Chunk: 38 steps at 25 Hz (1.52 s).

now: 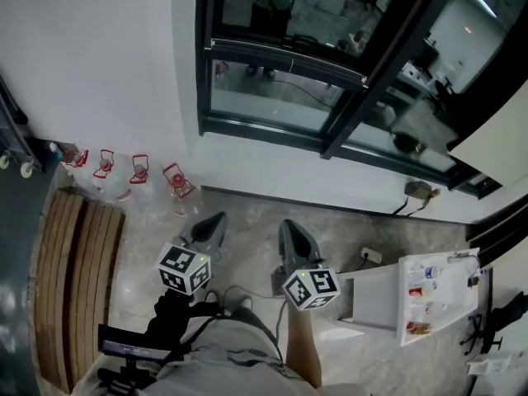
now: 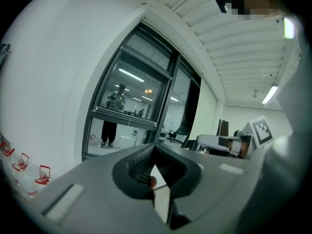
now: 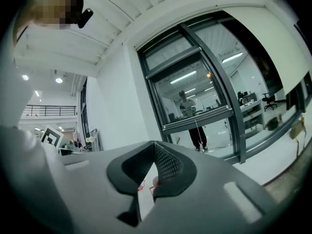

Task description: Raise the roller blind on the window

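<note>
Beyond the left gripper [image 1: 214, 221] and right gripper [image 1: 290, 229], both pinched together and empty, the window [image 1: 280, 81] stands well apart, its pale roller blind [image 1: 495, 134] farther right.

Head view: window [image 1: 280, 73] and blind [image 1: 495, 134] cut off by the top and right edges, person [image 1: 239, 357] by the bottom edge, items on the table [image 1: 455, 308] too small to identify; right gripper view: thin cord [image 3: 197, 133] with ends too fine to trace.
</note>
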Each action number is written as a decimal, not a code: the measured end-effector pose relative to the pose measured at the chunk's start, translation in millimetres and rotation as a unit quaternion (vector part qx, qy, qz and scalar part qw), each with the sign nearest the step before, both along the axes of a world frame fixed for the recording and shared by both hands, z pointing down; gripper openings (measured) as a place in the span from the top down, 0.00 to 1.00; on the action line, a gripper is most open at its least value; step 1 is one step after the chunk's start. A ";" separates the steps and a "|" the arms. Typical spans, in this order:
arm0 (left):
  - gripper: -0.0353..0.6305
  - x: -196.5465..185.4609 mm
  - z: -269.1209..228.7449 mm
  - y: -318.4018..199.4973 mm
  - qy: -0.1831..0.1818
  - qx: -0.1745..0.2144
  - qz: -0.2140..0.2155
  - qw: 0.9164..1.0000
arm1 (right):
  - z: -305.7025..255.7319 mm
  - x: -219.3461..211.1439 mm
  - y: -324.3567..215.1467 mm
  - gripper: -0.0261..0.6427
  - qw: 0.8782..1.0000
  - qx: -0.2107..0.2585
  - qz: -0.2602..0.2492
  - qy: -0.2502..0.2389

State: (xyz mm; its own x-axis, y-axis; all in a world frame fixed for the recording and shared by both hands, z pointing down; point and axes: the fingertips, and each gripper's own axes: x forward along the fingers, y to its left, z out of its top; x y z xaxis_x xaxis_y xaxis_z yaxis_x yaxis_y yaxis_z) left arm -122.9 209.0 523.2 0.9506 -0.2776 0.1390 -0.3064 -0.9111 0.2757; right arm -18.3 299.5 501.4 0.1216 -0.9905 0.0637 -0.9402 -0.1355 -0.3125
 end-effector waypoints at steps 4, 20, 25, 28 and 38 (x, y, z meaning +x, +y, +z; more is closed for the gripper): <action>0.95 9.1 -14.4 4.1 0.008 0.013 -0.002 1.000 | -11.4 7.0 5.5 0.96 1.000 0.011 0.010 0.011; 0.95 25.9 -28.3 0.2 0.017 0.030 -0.005 0.999 | -26.4 10.3 -7.4 0.96 0.999 0.020 -0.011 0.036; 0.95 31.1 -30.7 -3.7 0.017 0.036 -0.006 0.999 | -27.3 14.1 -12.6 0.96 0.999 0.023 -0.016 0.036; 0.95 32.6 -33.0 -5.9 0.018 0.038 -0.007 0.999 | -26.8 17.2 -15.5 0.96 0.999 0.020 -0.014 0.035; 0.95 38.4 -31.8 -8.4 0.015 0.038 -0.004 0.999 | -27.9 21.6 -18.9 0.96 0.999 0.025 -0.016 0.034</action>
State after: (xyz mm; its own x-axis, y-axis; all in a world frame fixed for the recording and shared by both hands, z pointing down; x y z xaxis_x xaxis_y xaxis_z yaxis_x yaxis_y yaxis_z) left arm -84.5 200.6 491.5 0.9519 -0.2932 0.0891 -0.3058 -0.9274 0.2153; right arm 3.4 280.6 473.5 0.0928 -0.9957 0.0067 -0.9628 -0.0915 -0.2543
